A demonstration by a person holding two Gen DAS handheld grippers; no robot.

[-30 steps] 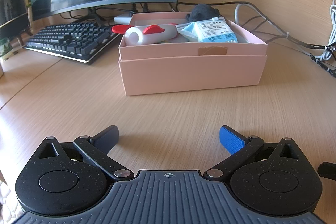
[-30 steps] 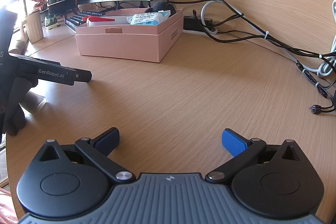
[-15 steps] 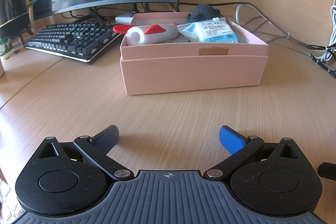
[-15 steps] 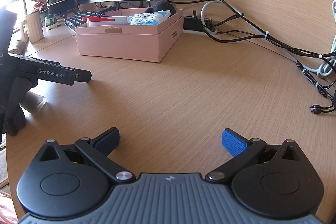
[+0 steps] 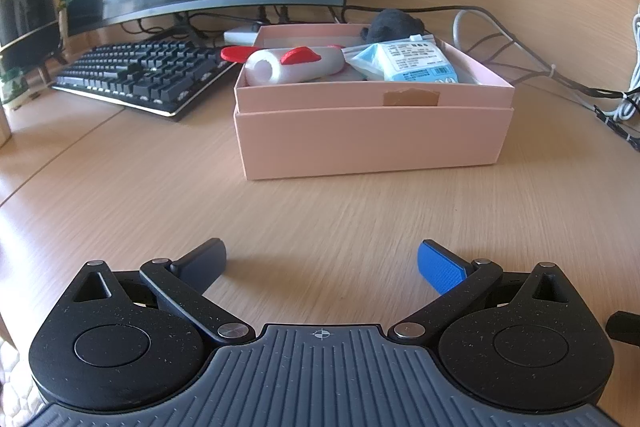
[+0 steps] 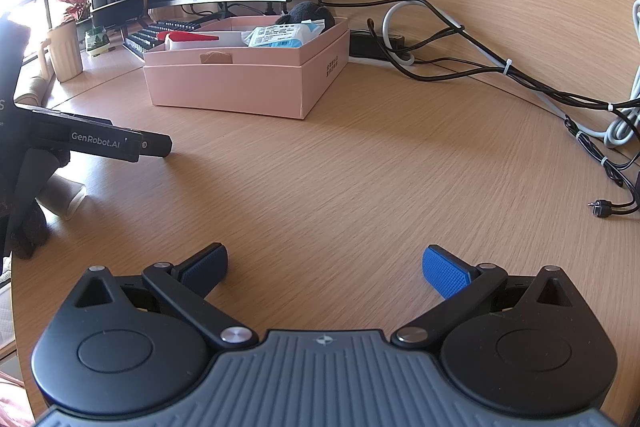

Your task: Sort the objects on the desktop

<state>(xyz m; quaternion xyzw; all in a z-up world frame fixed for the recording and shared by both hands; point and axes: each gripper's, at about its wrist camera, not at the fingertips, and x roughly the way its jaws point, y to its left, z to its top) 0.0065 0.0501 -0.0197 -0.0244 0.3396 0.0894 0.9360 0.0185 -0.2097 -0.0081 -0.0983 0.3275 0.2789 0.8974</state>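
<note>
Blue pads on our left gripper (image 5: 320, 261) stand wide apart with nothing between them, and our right gripper (image 6: 324, 265) is spread just as wide and just as empty. Almost nothing has changed over the last second: the left view has crept only slightly nearer the pink box (image 5: 372, 131), while the right has kept still. We read that as a pause with the sorting looking close to done, since the desk (image 5: 320, 211) before both grippers lies bare. Both hover low and level over the wood, fingers pointing forward toward the box, the left one nearer it and the right well back (the left tool shows at the right view's left edge). Inside the box lie a white tube (image 5: 294, 67) with red parts and a blue packet (image 5: 404, 63), with a dark soft thing (image 5: 394, 23) at its far edge
</note>
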